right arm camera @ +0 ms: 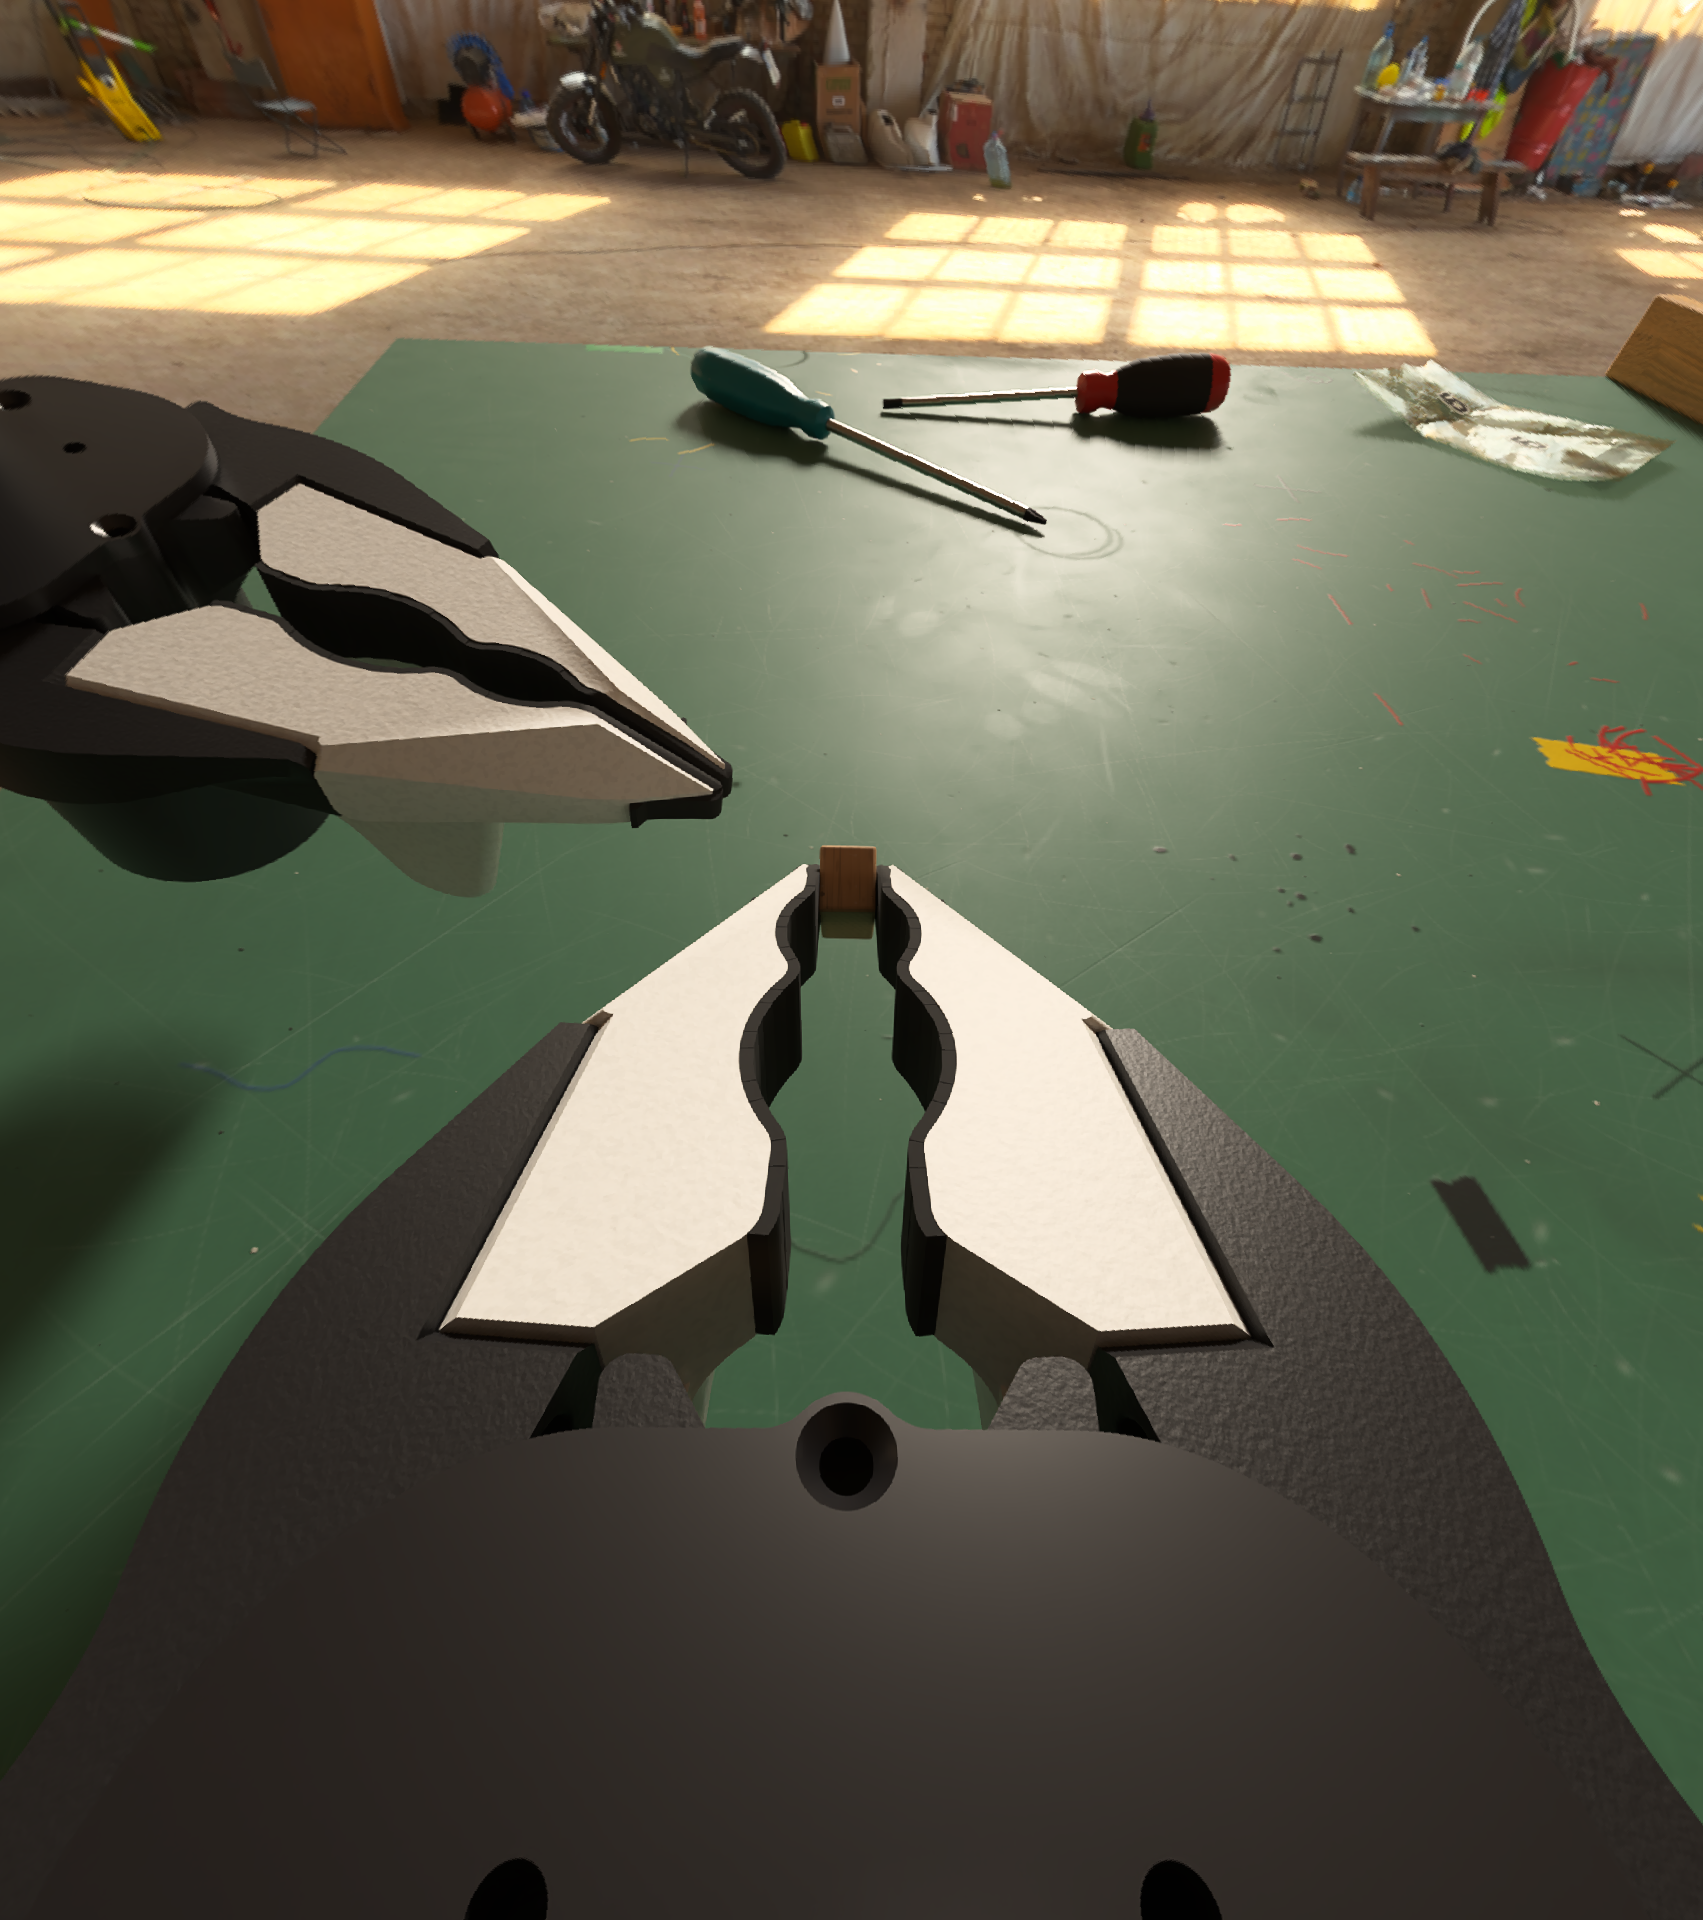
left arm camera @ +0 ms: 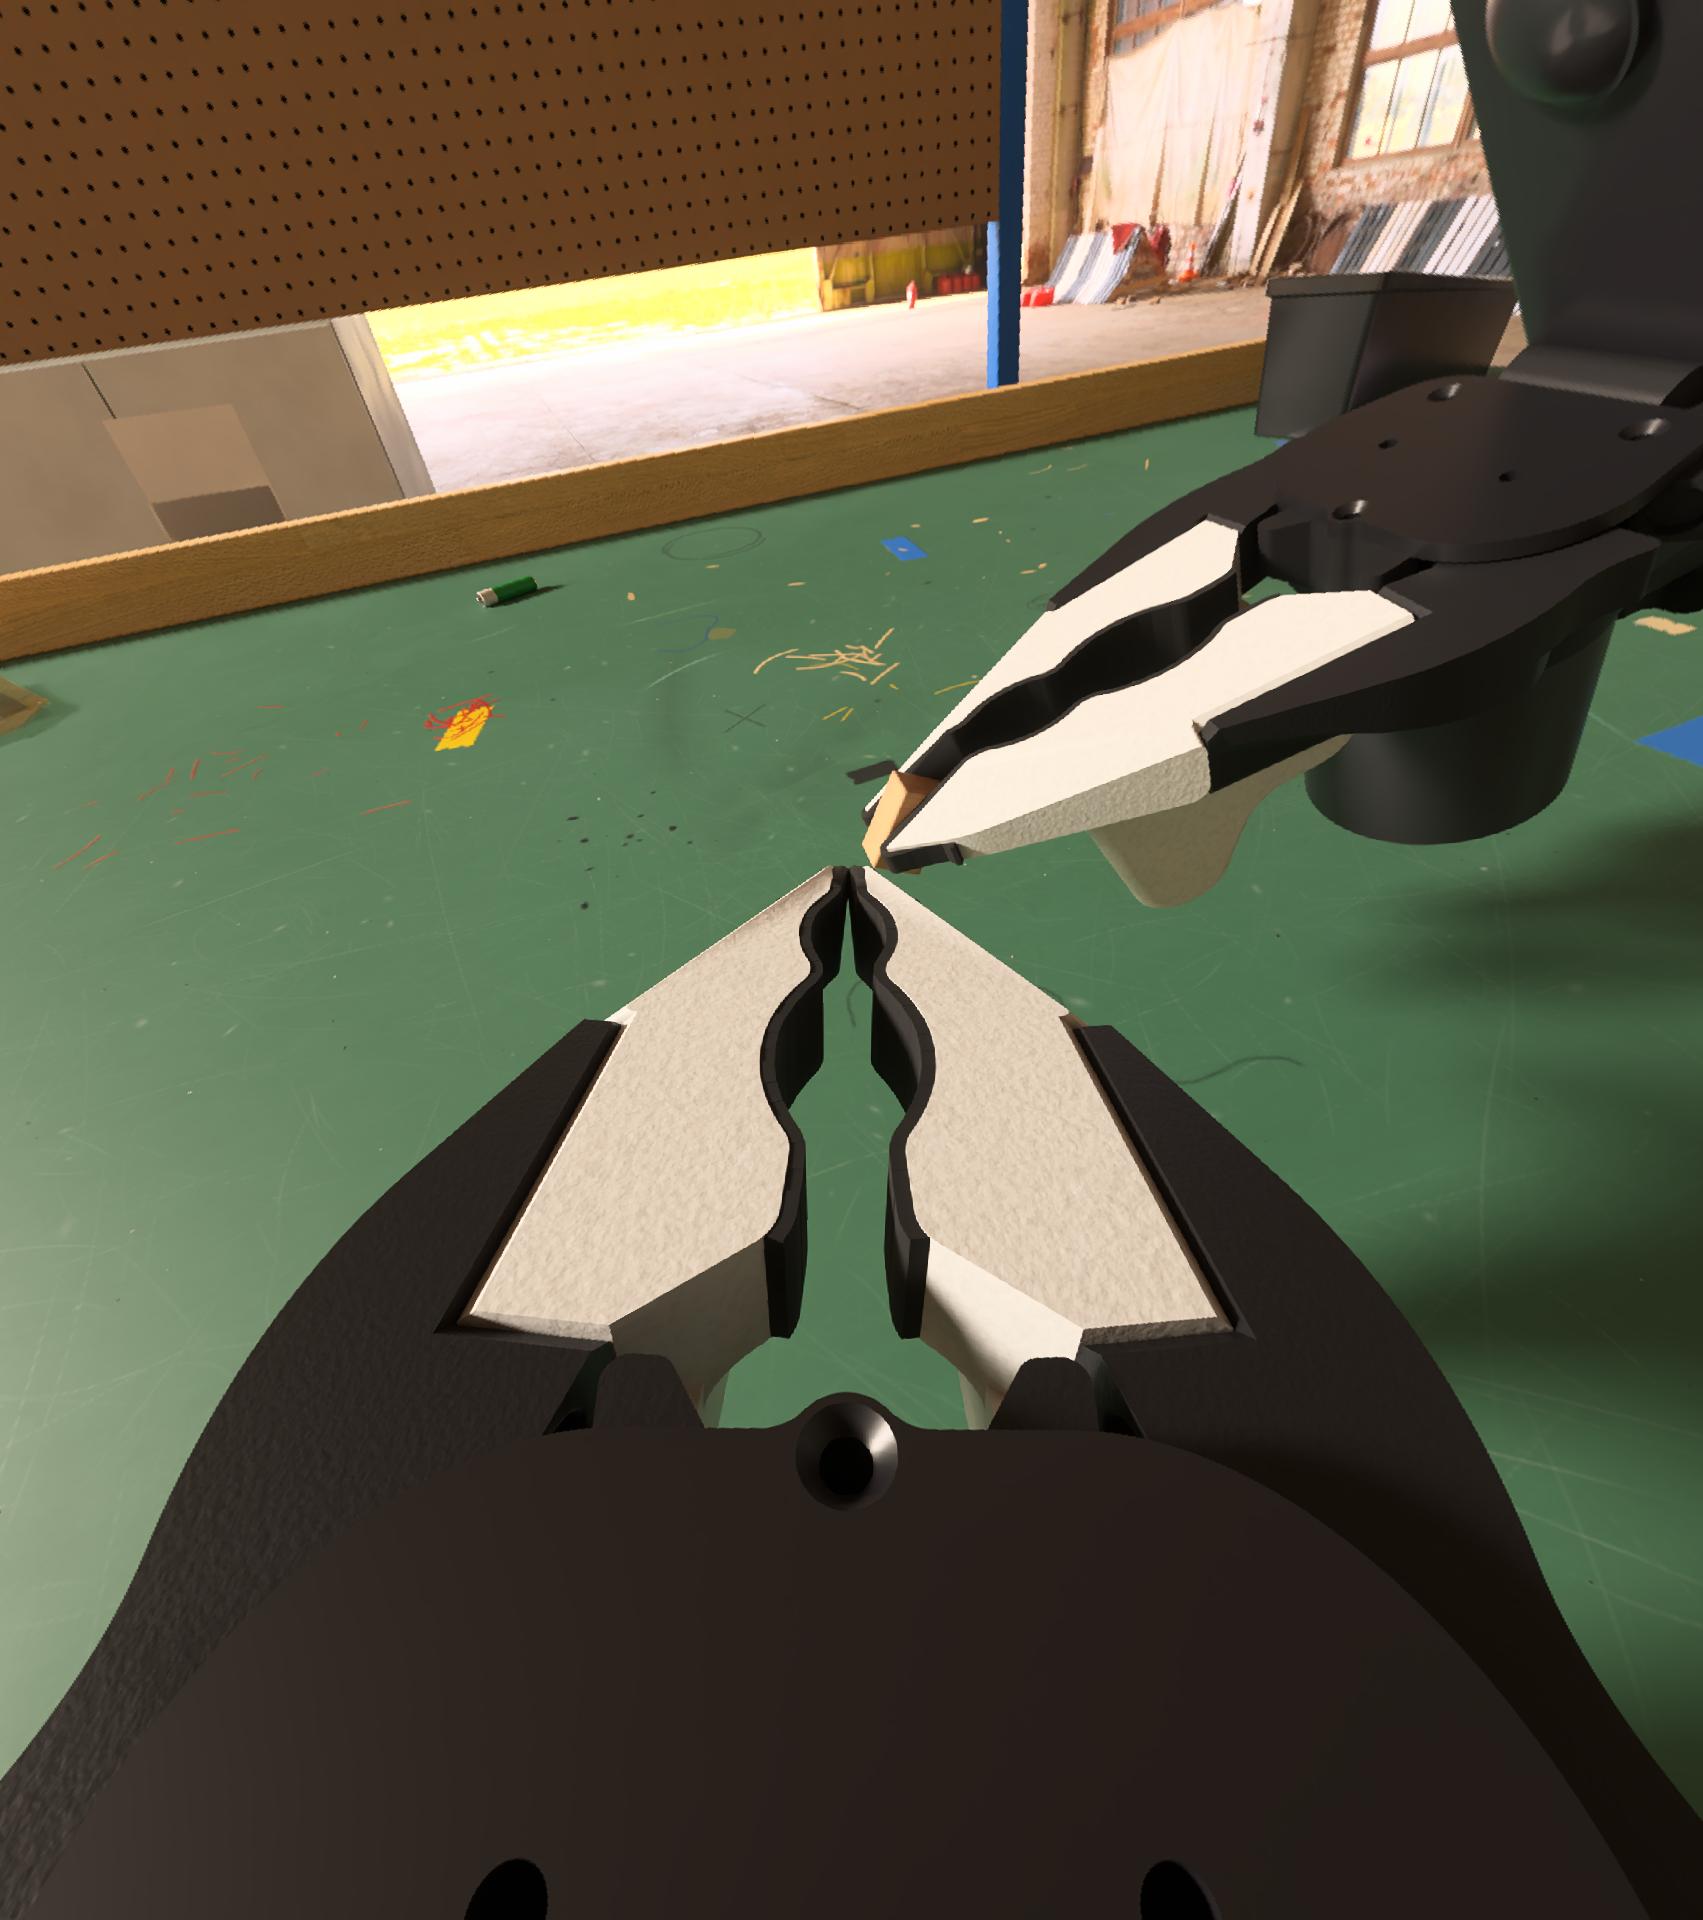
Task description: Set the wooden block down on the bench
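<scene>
A small wooden block [right arm camera: 846, 875] sits clamped between the tips of my right gripper [right arm camera: 847, 883], held a little above the green bench mat [right arm camera: 1086, 727]. In the left wrist view the same block [left arm camera: 891, 812] shows at the tips of the right gripper [left arm camera: 904, 831], which comes in from the right. My left gripper [left arm camera: 848, 881] is shut and empty, its tips close to the right gripper's tips. It also shows in the right wrist view [right arm camera: 712, 790], at the left, just short of the block.
A teal screwdriver [right arm camera: 805, 410], a red and black screwdriver [right arm camera: 1117, 390] and a crumpled foil wrapper [right arm camera: 1512, 426] lie at the mat's far side. A green battery [left arm camera: 509, 592] lies near the wooden rail [left arm camera: 618, 509]. A dark bin [left arm camera: 1366, 343] stands at the right.
</scene>
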